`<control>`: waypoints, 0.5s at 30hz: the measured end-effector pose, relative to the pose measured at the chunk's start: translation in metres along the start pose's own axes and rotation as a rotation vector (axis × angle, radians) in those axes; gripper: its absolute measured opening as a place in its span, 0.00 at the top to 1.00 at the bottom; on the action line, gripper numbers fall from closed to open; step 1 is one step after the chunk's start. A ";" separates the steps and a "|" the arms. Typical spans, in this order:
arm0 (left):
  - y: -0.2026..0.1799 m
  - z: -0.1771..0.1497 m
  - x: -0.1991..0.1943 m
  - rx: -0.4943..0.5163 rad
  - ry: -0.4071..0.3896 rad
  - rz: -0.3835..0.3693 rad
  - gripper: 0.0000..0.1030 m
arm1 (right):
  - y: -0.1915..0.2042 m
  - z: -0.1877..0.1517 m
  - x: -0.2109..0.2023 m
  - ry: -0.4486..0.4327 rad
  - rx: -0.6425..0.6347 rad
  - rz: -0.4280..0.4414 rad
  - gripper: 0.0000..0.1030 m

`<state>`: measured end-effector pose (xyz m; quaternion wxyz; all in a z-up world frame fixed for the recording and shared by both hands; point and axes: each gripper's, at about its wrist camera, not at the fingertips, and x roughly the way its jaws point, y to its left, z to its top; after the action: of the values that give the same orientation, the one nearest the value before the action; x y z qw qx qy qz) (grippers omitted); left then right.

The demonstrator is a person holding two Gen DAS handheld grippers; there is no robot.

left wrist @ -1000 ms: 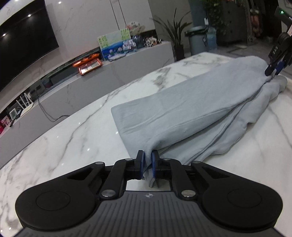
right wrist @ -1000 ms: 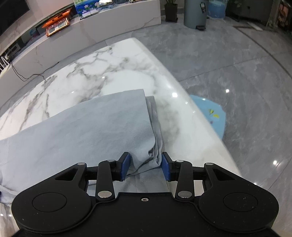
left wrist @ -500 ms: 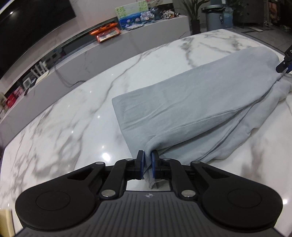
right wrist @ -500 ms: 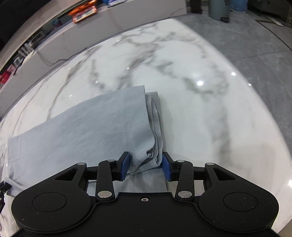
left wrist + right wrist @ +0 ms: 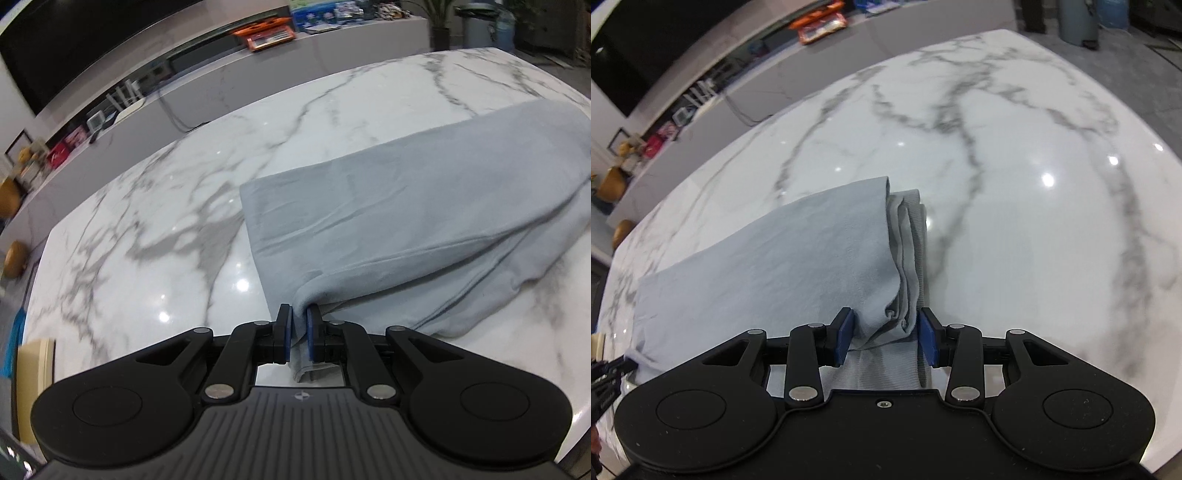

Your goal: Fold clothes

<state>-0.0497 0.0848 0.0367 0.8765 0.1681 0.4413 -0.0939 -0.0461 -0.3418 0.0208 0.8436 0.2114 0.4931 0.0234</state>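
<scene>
A grey garment (image 5: 424, 206) lies folded lengthwise on the white marble table (image 5: 166, 229). My left gripper (image 5: 298, 334) is shut on one near corner of the grey garment, with cloth pinched between its blue pads. My right gripper (image 5: 886, 338) has its blue pads around a thick bunch of the garment's (image 5: 783, 266) other end; the pads stand apart and touch the bunched cloth on both sides. The left gripper's tip (image 5: 613, 369) shows at the far left edge of the right wrist view.
A long grey low counter (image 5: 332, 55) with an orange box (image 5: 269, 35) runs behind the table. A dark screen (image 5: 92, 40) hangs on the wall above it. A grey bin (image 5: 1078, 18) stands on the floor beyond the table's far end.
Both grippers have lifted and tilted with the garment's ends, so more of the table top shows ahead. The right gripper has left the left wrist view. Both grips are unchanged.
</scene>
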 end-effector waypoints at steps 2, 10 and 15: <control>0.005 -0.003 -0.002 -0.042 -0.012 -0.019 0.92 | -0.005 -0.005 -0.006 -0.010 0.039 0.016 0.63; 0.012 -0.022 -0.018 -0.021 -0.056 -0.046 0.75 | 0.010 -0.011 -0.031 -0.160 -0.020 -0.066 0.63; 0.014 -0.029 -0.028 0.015 -0.069 -0.020 0.62 | 0.039 -0.014 -0.037 -0.241 -0.151 -0.046 0.63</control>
<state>-0.0833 0.1087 0.0459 0.8889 0.1667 0.4118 -0.1118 -0.0704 -0.3111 0.0600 0.9105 0.1370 0.3899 0.0155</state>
